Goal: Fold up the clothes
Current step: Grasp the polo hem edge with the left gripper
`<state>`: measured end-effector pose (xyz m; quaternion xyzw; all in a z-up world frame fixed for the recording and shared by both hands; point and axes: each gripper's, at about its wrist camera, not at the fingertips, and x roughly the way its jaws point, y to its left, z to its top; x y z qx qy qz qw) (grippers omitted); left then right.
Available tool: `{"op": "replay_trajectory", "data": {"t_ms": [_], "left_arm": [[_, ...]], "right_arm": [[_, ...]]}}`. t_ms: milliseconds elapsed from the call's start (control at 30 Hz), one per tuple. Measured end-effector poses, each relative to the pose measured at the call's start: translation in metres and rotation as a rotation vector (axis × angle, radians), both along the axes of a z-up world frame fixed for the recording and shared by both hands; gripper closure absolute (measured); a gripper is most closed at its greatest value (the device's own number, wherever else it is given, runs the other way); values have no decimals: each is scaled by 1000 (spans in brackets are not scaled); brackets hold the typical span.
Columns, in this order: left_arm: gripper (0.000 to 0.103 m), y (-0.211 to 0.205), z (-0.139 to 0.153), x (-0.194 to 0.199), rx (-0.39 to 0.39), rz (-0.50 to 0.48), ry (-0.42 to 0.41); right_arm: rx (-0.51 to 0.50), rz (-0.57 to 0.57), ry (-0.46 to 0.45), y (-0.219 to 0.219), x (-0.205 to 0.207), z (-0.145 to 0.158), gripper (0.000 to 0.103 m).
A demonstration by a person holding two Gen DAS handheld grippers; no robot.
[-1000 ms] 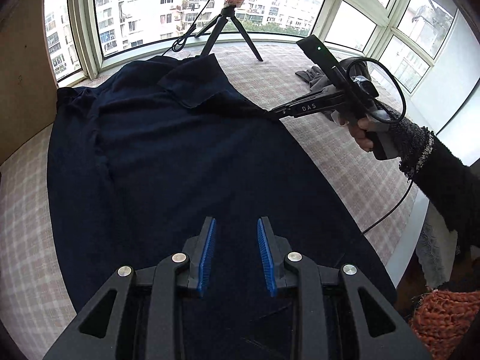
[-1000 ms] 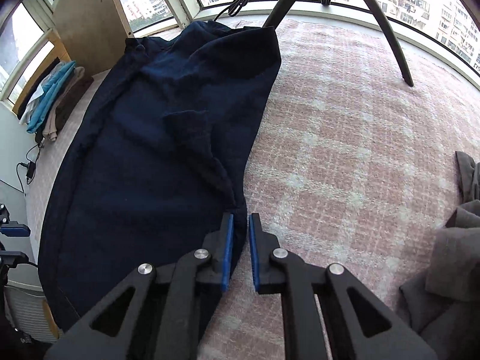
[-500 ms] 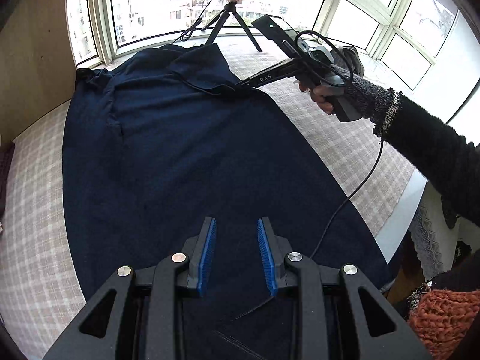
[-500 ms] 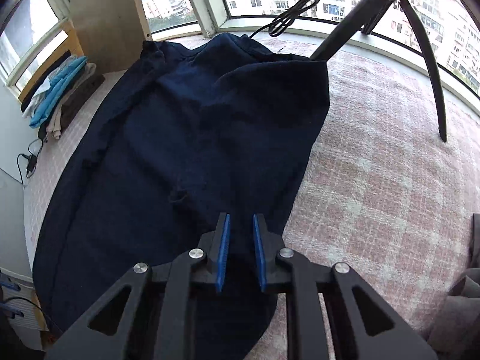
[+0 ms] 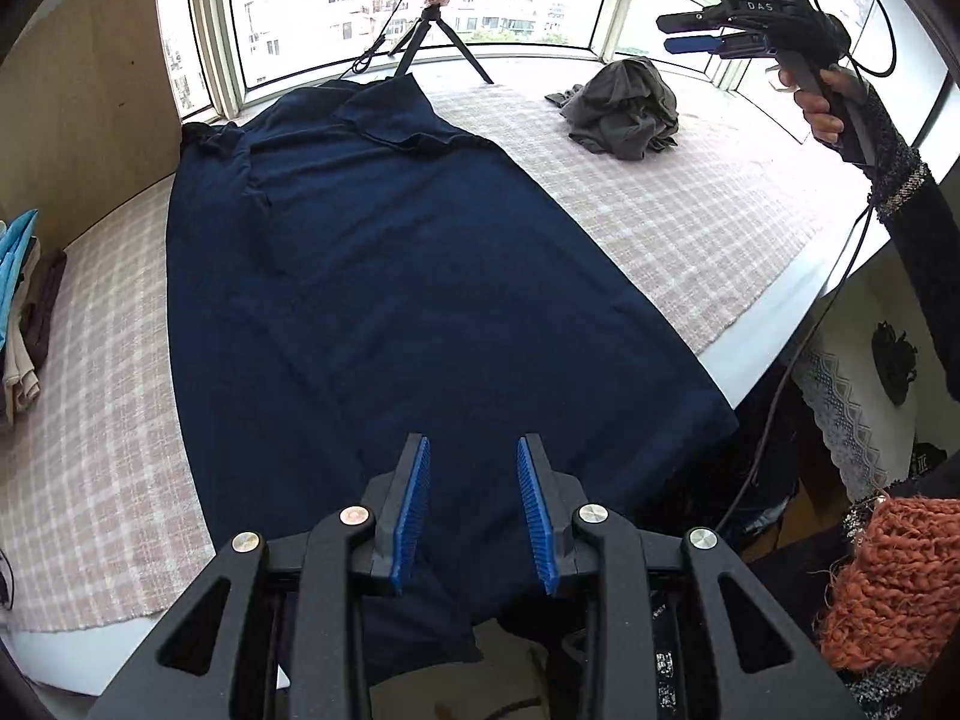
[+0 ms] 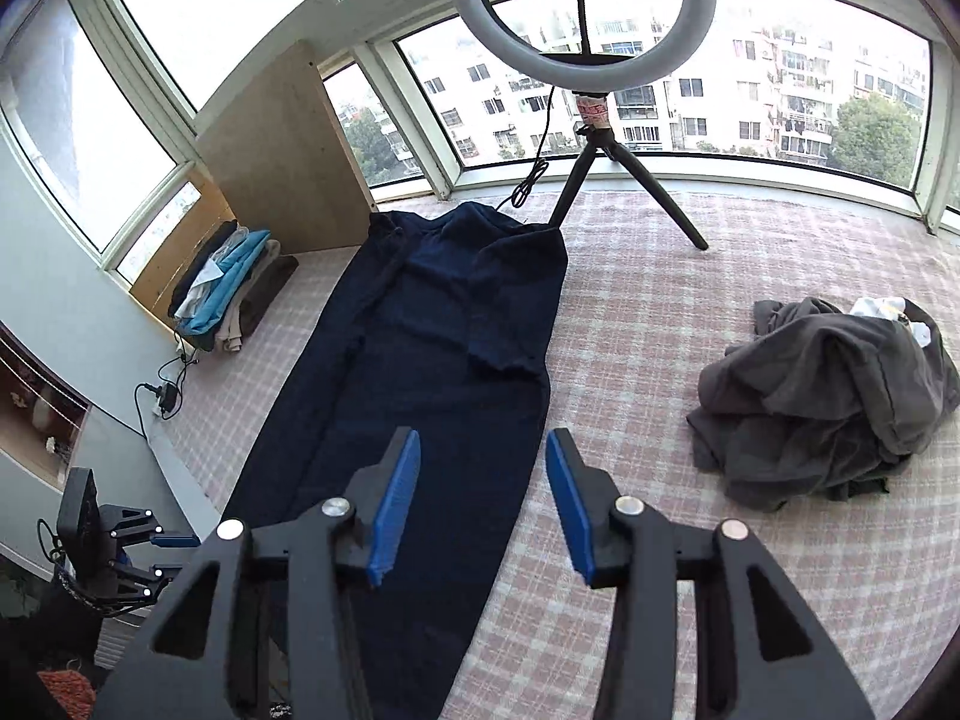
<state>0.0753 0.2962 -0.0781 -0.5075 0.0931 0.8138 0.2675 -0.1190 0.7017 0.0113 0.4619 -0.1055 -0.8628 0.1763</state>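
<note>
Above the long dark navy knit garment [image 6: 420, 360], right gripper [image 6: 483, 501] now lifted clear, opening, empty; sleeve fold released. Left gripper [image 5: 474, 516] parted, empty.

A long navy garment [image 5: 384, 276] lies spread flat on the checked blanket [image 5: 660, 192].

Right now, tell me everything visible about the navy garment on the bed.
The navy garment is dark blue soft knit cloth, spread long and mostly flat on the pink checked cover. Its far end near the window is rumpled, with a flap folded over. Its near end hangs off the bed's edge. No gripper is holding it; the grey clothes pile lies apart from it.
</note>
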Motion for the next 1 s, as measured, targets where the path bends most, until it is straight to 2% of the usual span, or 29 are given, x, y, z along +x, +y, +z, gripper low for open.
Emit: {"op": "replay_trajectory", "data": {"t_ms": [67,133,233,367,467,533,600,700,767,833,900,967,1000], "left_arm": [[74,32,-12,17,24,-65,-6],[74,78,-27,36,20,-164,27],[74,150,-53,65,-65,-299,142],[71,216,-89,94,-183,-449,226],[65,240,-106,106,-309,-482,358],[65,248,-116,105,-367,-474,392],[65,251,-122,102,-360,-485,375],[71,249,-126,106,-368,-515,418],[79,245,-119,104,-316,-524,381],[99,237,-109,101,-256,-505,342],[99,223,-91,90,-186,-438,326],[99,201,-69,74,-80,-365,251],[99,190,-62,67,-53,-328,239]], "right_arm": [[15,-30,-20,11,46,-2,42],[38,-48,-44,11,81,-14,42],[45,-65,-82,10,124,-32,42],[35,-104,-112,15,154,-49,42],[20,-140,-118,23,168,-54,42],[14,-150,-117,28,173,-53,42],[12,-156,-120,30,173,-52,42],[21,-154,-122,28,162,-51,42],[20,-141,-122,25,145,-50,42],[6,-140,-115,21,117,-51,42],[16,-129,-93,13,81,-53,42],[39,-118,-62,3,37,-58,42],[32,-117,-57,-2,11,-65,42]]}}
